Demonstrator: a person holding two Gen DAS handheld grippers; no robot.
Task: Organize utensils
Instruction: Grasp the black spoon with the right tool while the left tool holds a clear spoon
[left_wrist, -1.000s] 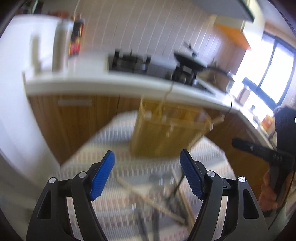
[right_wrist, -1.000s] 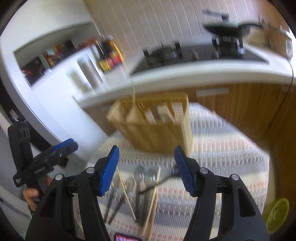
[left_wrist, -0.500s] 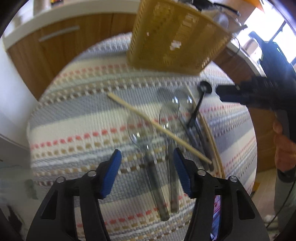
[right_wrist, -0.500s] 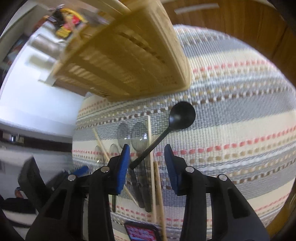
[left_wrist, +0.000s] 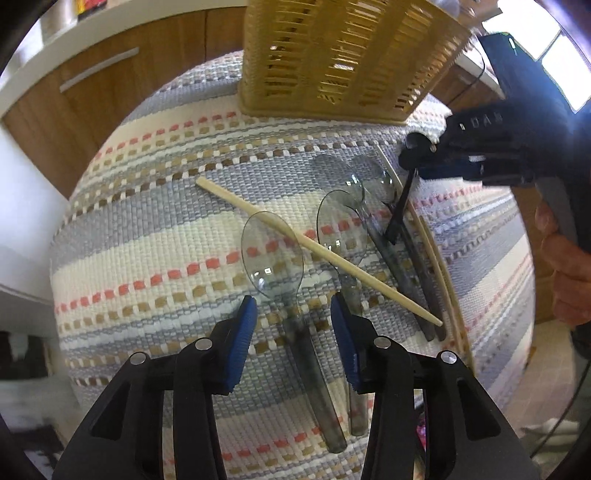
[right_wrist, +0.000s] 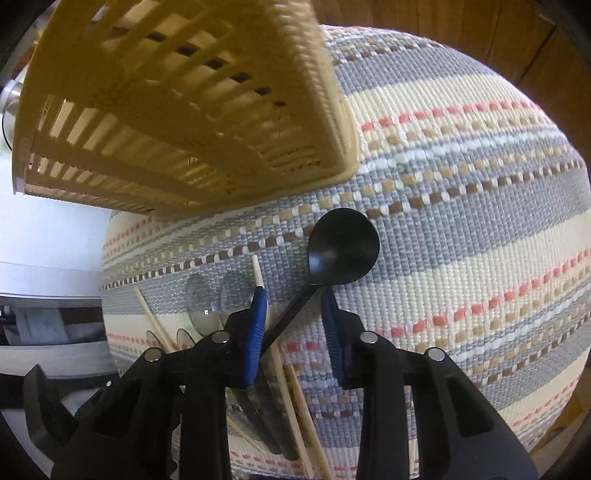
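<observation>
on the striped woven mat covering the tabletop, we find the utensils loose in a fan, with the yellow slatted basket standing at 12 o'clock as the likely destination.

left tool: we hold it open, straddling the neck of the nearest clear spoon at 6 o'clock, nothing gripped. a single chopstick lies diagonally across this spoon's bowl, so we judge a lift here would disturb it.

right tool: we hold it partly open around the thin handle of the black spoon, whose bowl points to 12 o'clock toward the basket. the handle lies close to the left pad; we cannot tell whether it touches. closure is not yet made.

remaining clear spoons and a chopstick pair lie at 3 o'clock in the left view, bunched and overlapping, which favours removing outer items first.
</observation>
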